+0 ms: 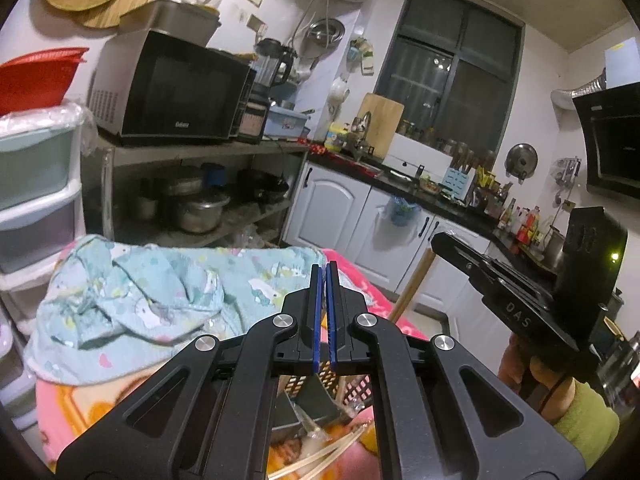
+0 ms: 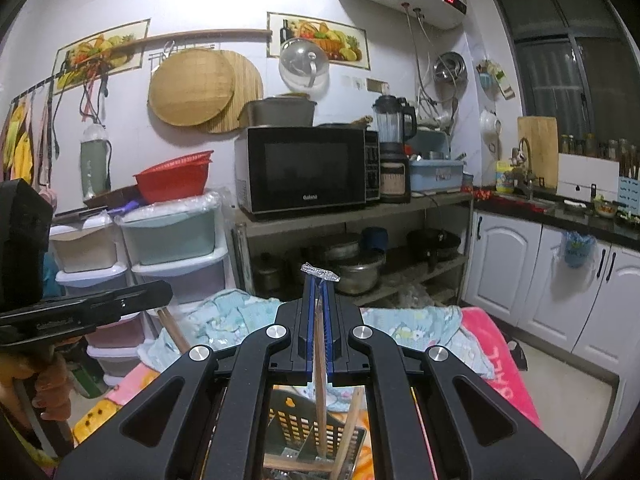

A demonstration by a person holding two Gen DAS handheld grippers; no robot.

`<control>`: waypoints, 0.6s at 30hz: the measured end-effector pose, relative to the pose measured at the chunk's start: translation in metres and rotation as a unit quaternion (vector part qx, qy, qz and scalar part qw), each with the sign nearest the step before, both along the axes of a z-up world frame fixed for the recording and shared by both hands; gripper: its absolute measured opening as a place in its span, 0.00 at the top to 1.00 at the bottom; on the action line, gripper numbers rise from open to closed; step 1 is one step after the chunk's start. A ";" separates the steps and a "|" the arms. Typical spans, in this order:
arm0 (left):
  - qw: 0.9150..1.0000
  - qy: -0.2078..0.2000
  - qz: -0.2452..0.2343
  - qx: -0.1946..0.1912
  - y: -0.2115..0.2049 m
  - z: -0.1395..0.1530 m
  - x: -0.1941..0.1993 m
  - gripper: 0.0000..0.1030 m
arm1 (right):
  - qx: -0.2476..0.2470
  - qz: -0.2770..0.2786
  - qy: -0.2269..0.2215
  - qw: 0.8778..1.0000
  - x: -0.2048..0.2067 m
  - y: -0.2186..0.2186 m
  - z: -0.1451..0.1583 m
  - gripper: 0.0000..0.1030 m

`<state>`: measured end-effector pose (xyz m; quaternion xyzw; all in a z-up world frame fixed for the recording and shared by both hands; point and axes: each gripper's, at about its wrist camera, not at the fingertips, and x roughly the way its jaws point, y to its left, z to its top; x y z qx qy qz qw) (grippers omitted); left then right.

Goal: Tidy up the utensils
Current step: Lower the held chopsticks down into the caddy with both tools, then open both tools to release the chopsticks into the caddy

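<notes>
My right gripper (image 2: pixel 319 280) is shut on a wooden chopstick (image 2: pixel 319 392) that hangs down between its blue pads into a yellow slotted utensil basket (image 2: pixel 294 424); a scrap of clear wrapper (image 2: pixel 320 273) sticks out at the fingertips. Another wooden utensil (image 2: pixel 349 432) leans in the basket. My left gripper (image 1: pixel 323 270) is shut and empty, raised above the same basket (image 1: pixel 352 392). Pale chopsticks (image 1: pixel 320 460) lie below it. The right gripper's body (image 1: pixel 520 300) shows at the right of the left wrist view.
A pink blanket (image 2: pixel 500 368) covers the table, with a crumpled light-blue cloth (image 1: pixel 152 292) on it. A shelf holds a microwave (image 2: pixel 308 168) and pots (image 2: pixel 356 272). Plastic drawers (image 2: pixel 172 248) stand at the left. White cabinets (image 2: pixel 560 280) and a counter stand at the right.
</notes>
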<state>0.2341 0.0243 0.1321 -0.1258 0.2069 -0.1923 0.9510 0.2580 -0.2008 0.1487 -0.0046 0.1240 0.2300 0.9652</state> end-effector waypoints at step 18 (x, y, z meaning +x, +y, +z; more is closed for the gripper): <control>0.999 0.017 0.045 -0.008 0.024 -0.019 -0.009 0.54 | -0.003 -0.030 0.031 0.999 -0.003 -0.008 -0.021 0.61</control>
